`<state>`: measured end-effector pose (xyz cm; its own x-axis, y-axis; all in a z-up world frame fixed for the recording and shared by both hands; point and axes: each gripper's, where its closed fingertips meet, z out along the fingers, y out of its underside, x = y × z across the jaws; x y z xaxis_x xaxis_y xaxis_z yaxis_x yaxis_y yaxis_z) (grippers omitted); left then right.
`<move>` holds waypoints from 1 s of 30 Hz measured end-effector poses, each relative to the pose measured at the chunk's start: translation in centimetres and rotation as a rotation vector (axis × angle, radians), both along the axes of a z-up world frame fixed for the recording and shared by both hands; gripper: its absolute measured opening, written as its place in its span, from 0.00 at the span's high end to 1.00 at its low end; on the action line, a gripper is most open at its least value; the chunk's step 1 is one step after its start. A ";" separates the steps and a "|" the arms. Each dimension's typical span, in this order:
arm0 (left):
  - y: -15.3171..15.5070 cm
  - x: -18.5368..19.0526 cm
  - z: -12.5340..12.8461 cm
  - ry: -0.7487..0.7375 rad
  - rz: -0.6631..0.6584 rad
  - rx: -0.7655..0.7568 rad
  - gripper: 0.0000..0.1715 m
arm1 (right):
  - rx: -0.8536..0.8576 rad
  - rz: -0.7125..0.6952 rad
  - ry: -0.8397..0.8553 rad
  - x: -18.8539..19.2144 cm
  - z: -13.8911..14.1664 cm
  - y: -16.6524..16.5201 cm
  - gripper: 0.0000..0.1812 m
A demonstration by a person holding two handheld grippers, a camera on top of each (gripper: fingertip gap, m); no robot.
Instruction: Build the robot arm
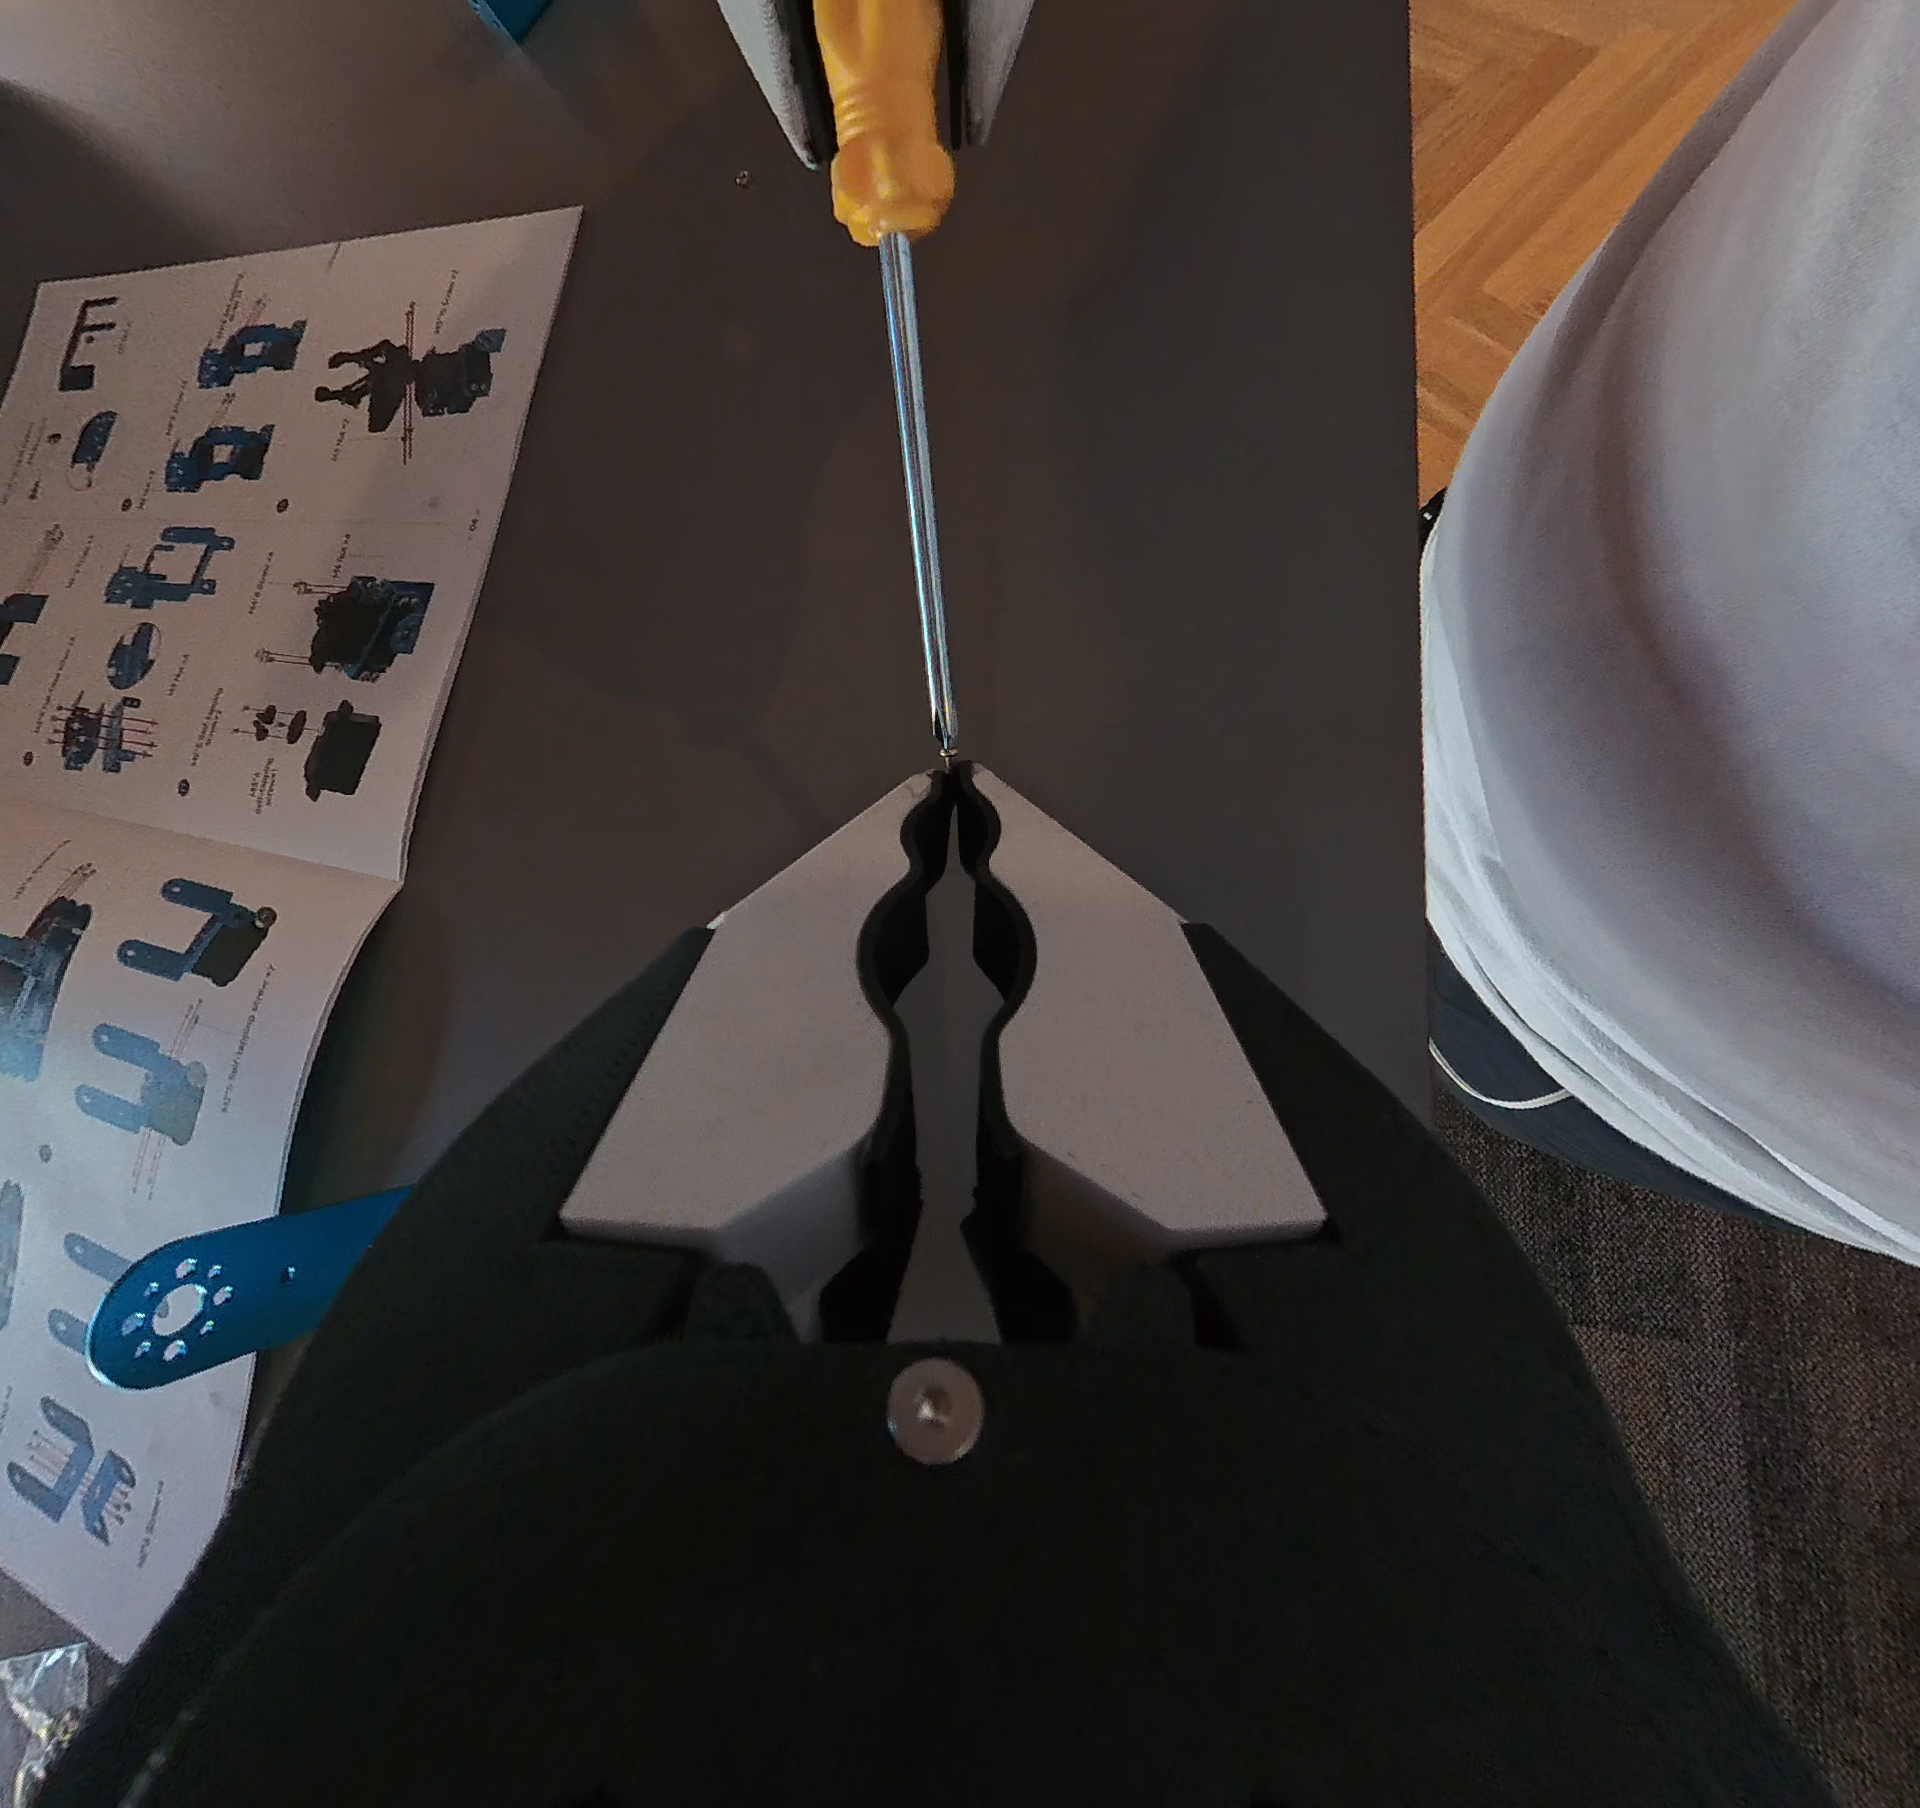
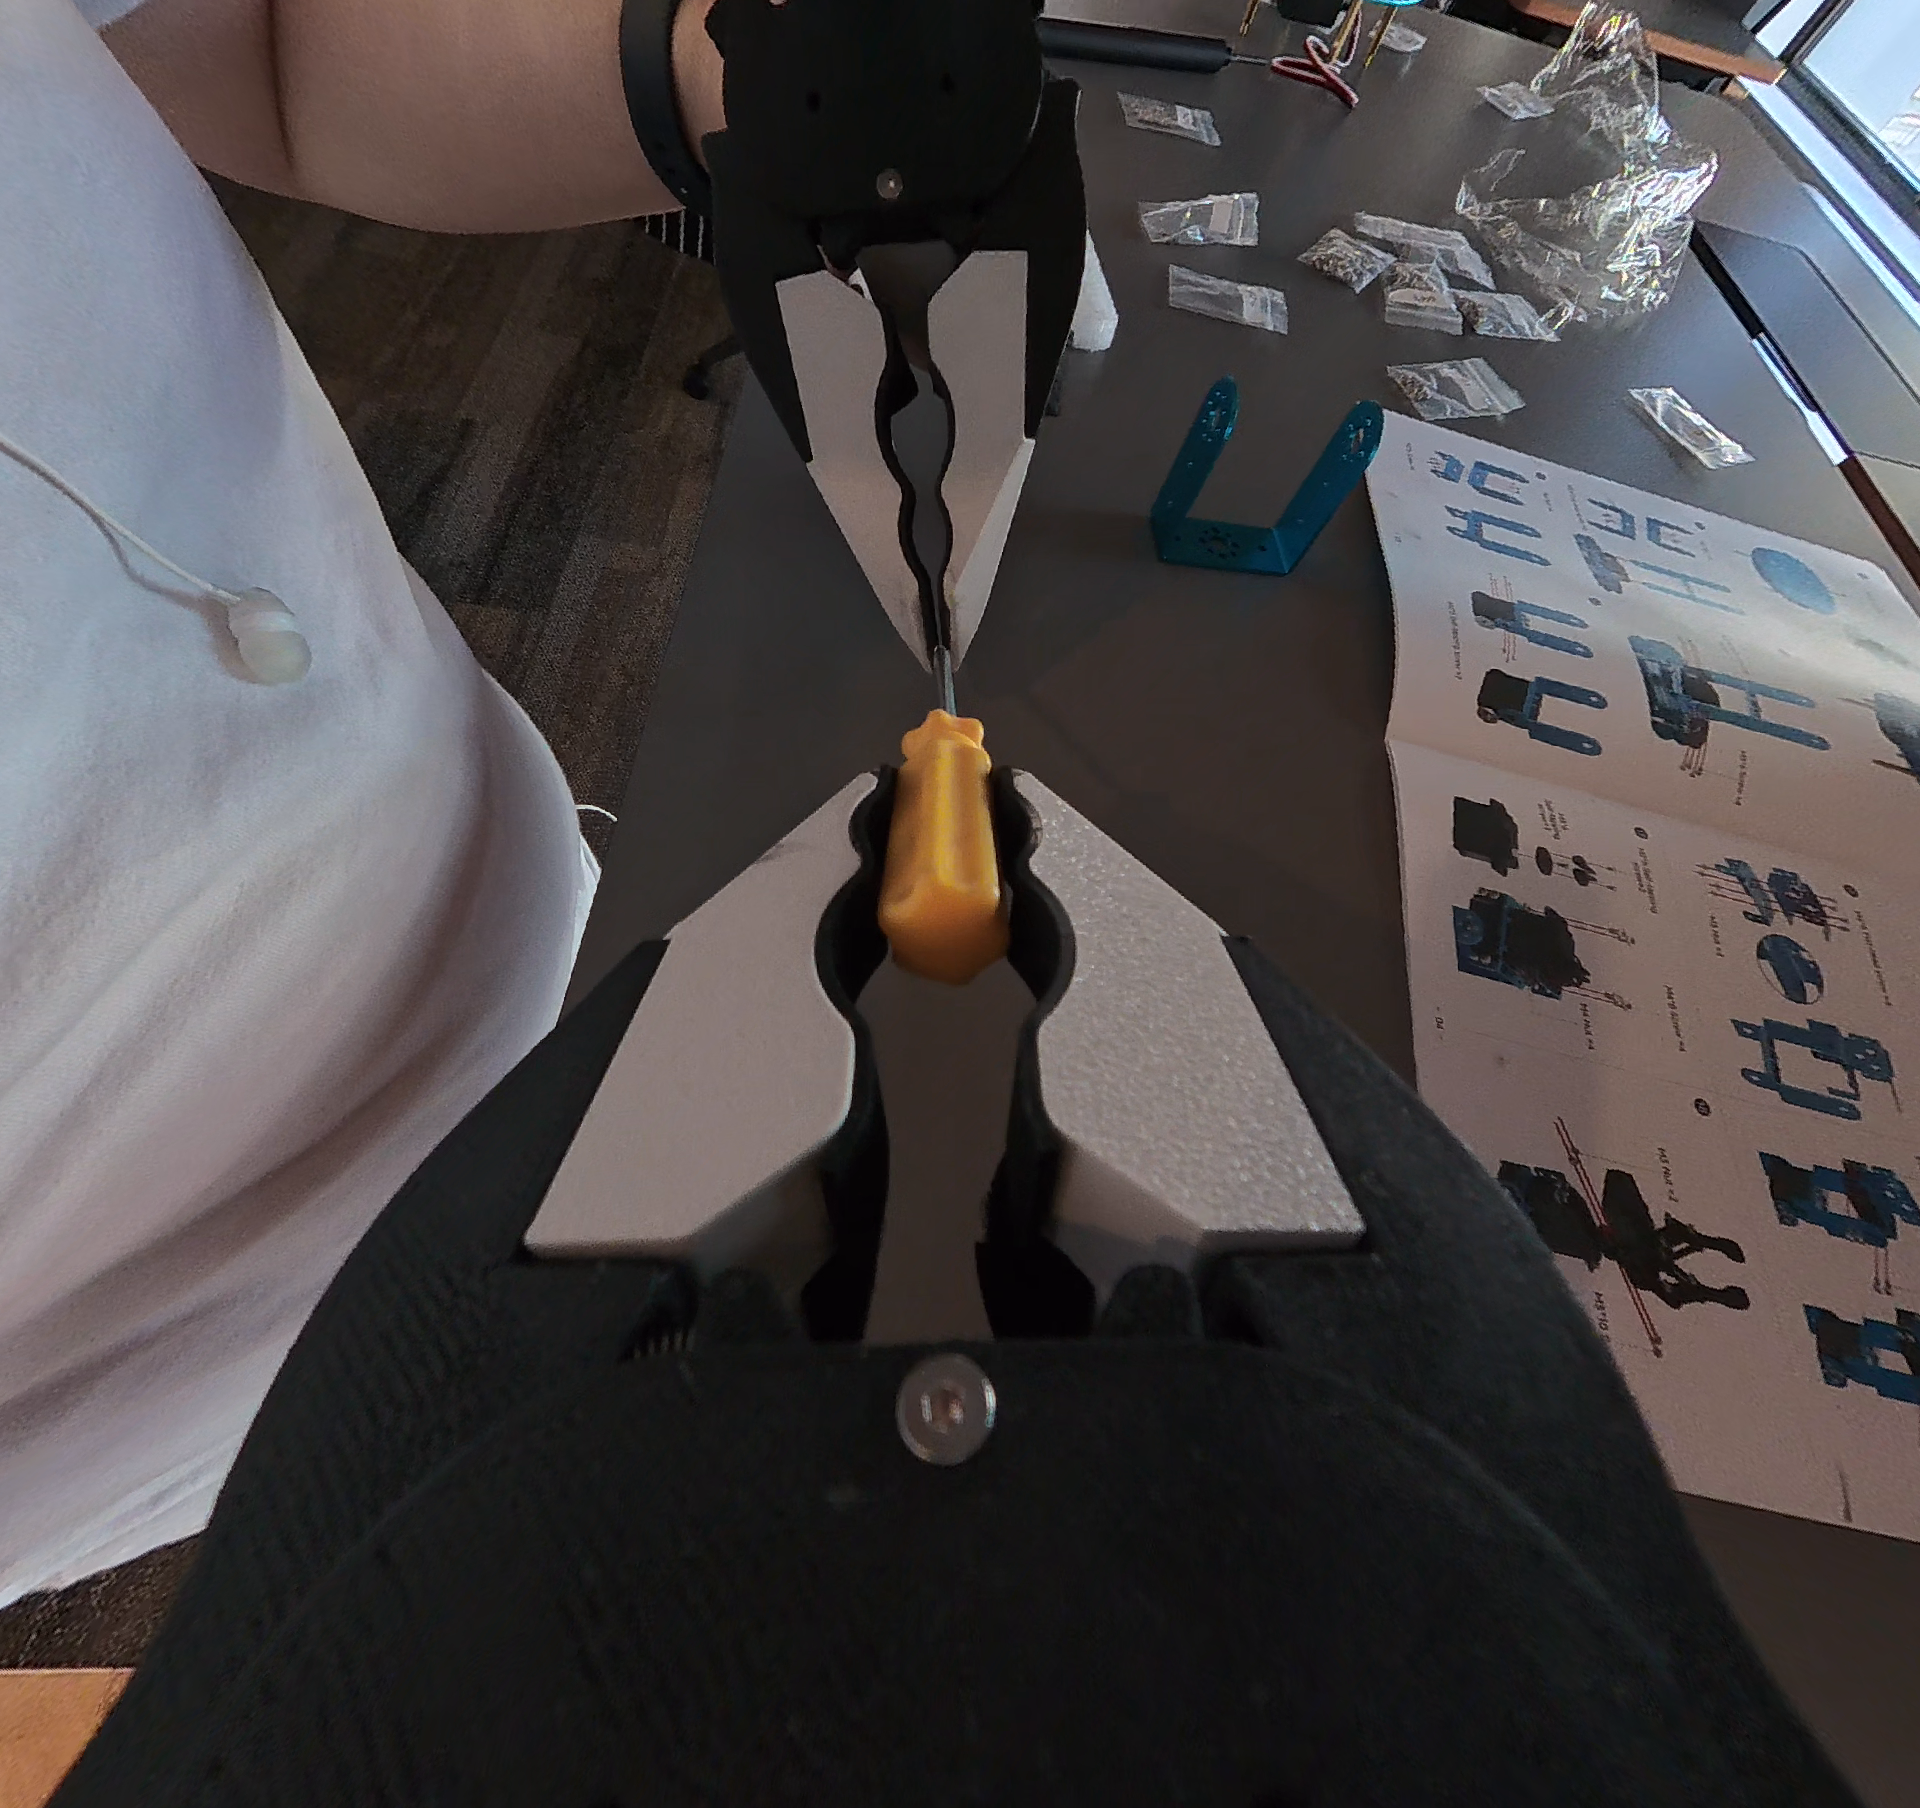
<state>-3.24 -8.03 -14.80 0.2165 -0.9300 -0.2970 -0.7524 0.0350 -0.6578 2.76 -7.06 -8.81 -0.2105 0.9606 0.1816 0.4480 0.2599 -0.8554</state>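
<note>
My right gripper point(image 2: 945, 784) is shut on the yellow handle of a screwdriver point(image 2: 940, 865). It also shows at the top of the left wrist view point(image 1: 894, 148), gripping the same screwdriver point(image 1: 883, 96). The steel shaft point(image 1: 920, 511) points at my left gripper point(image 1: 948, 777). The left gripper's fingertips are closed on a tiny screw point(image 1: 948, 751), and the screwdriver tip meets that screw's head. In the right wrist view the left gripper point(image 2: 940, 662) faces mine, with the shaft point(image 2: 940, 686) running into its tips. Both are held above the dark grey table point(image 1: 1143, 408).
An open instruction booklet point(image 1: 260, 511) point(image 2: 1662, 927) lies on the table. A blue U bracket point(image 2: 1262, 501), a flat blue bracket point(image 1: 208, 1301), several small hardware bags point(image 2: 1226, 298) and crumpled plastic wrap point(image 2: 1590, 158) lie around. A person's white shirt point(image 2: 208, 823) is close by the table edge. My right fingertips sit around 9 centimetres from my left ones. It is some 15 centimetres from my left tips to the flat blue bracket point(image 1: 208, 1301).
</note>
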 end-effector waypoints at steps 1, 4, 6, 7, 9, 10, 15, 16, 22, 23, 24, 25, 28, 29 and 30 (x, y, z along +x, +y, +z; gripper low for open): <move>0.0 0.0 0.0 0.003 0.000 0.003 1.00 | -0.003 0.000 -0.001 0.0 0.0 0.0 0.91; 0.0 0.0 0.0 0.009 0.001 0.011 1.00 | -0.027 0.000 -0.003 0.0 -0.1 -0.1 0.91; 0.0 0.0 0.0 0.010 0.006 0.009 1.00 | -0.047 -0.008 -0.002 0.0 -0.1 0.0 0.91; 0.0 0.0 0.0 0.012 0.008 0.012 1.00 | -0.049 -0.011 0.001 -0.1 -0.1 0.1 0.91; 0.2 -0.1 0.0 0.017 0.014 0.018 1.00 | -0.063 -0.028 -0.003 -0.1 -0.1 0.2 0.91; 0.2 -0.2 0.0 0.018 0.017 0.016 1.00 | -0.073 -0.033 -0.004 -0.1 -0.1 0.2 0.91; 0.4 -0.3 -0.3 0.028 0.035 0.009 1.00 | -0.142 -0.080 -0.015 -0.2 -0.5 0.5 0.91; 0.4 -0.3 -0.3 0.028 0.035 0.009 1.00 | -0.152 -0.084 -0.017 -0.2 -0.6 0.5 0.91; 0.2 0.1 -0.2 0.003 0.025 -0.028 1.00 | -0.154 -0.075 0.019 0.0 -0.4 0.7 0.91; 0.3 0.1 -0.2 -0.001 0.026 -0.026 1.00 | -0.154 -0.075 0.022 0.0 -0.3 0.7 0.91; 0.4 0.1 -0.1 -0.004 0.028 -0.025 1.00 | -0.154 -0.073 0.022 0.1 -0.3 0.7 0.91; 0.4 0.1 -0.1 -0.007 0.031 -0.028 0.99 | -0.152 -0.073 0.023 0.1 -0.3 0.7 0.91; 0.6 0.1 0.0 -0.013 0.035 -0.020 1.00 | -0.147 -0.071 0.022 0.2 -0.2 0.8 0.91; 0.6 0.0 0.0 -0.015 0.036 -0.017 1.00 | -0.145 -0.072 0.021 0.2 -0.2 0.8 0.91; 0.6 0.0 0.0 -0.017 0.037 -0.017 1.00 | -0.142 -0.072 0.019 0.2 -0.2 0.9 0.91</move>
<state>-3.22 -7.39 -14.75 0.2555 -0.9263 -0.2768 -0.7416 -0.0040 -0.6709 2.97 -6.18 -9.02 -0.1378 0.9894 0.0467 0.4441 0.1039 -0.8899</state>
